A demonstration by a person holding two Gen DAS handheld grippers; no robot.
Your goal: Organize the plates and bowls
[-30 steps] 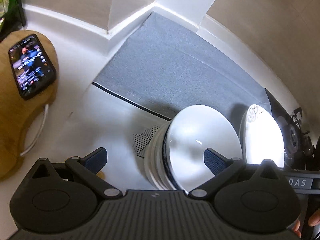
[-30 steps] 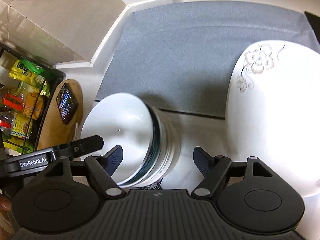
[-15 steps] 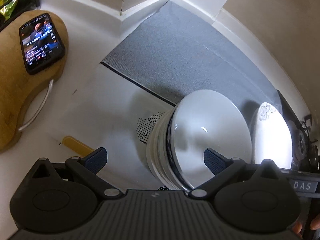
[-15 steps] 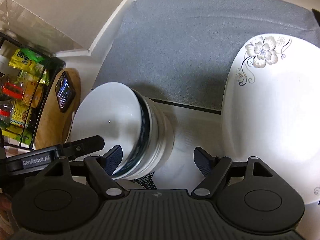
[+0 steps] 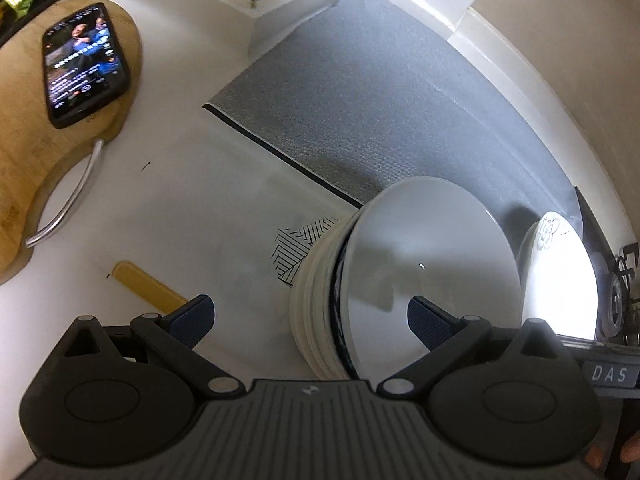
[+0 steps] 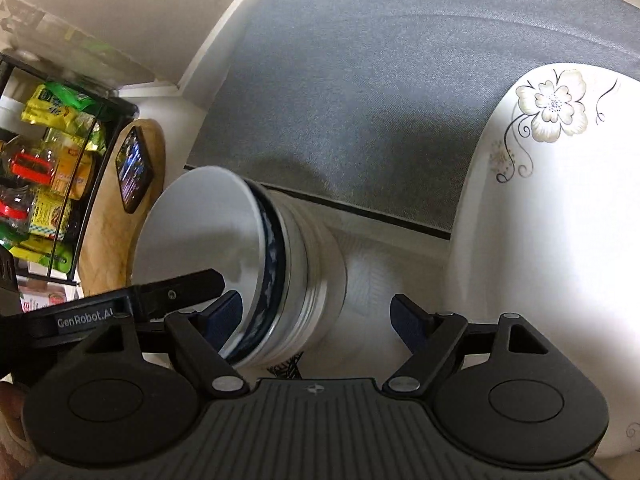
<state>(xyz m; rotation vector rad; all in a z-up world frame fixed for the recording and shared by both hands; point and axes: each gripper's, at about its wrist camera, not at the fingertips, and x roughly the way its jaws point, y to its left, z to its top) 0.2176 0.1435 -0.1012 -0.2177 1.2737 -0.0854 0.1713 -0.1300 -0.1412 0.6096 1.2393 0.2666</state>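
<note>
A stack of white bowls, one of them with a dark blue rim, stands on the white counter at the edge of a grey mat. My left gripper is open and low over the stack's left side, one fingertip outside the wall and the other above the top bowl's hollow. My right gripper is open and straddles the right wall of the stack. One of the left gripper's fingers reaches over the top bowl. A white plate with a flower print lies to the right.
A phone rests on a wooden cutting board at the left. A yellow flat piece lies on the counter near my left finger. A black wire rack of packets stands far left. A black-lined paper pokes out under the bowls.
Both grippers have sunk closer to the bowl stack, and the left one has rolled a little. The jaws of both have stayed wide. The bowls and the plate have not moved.
</note>
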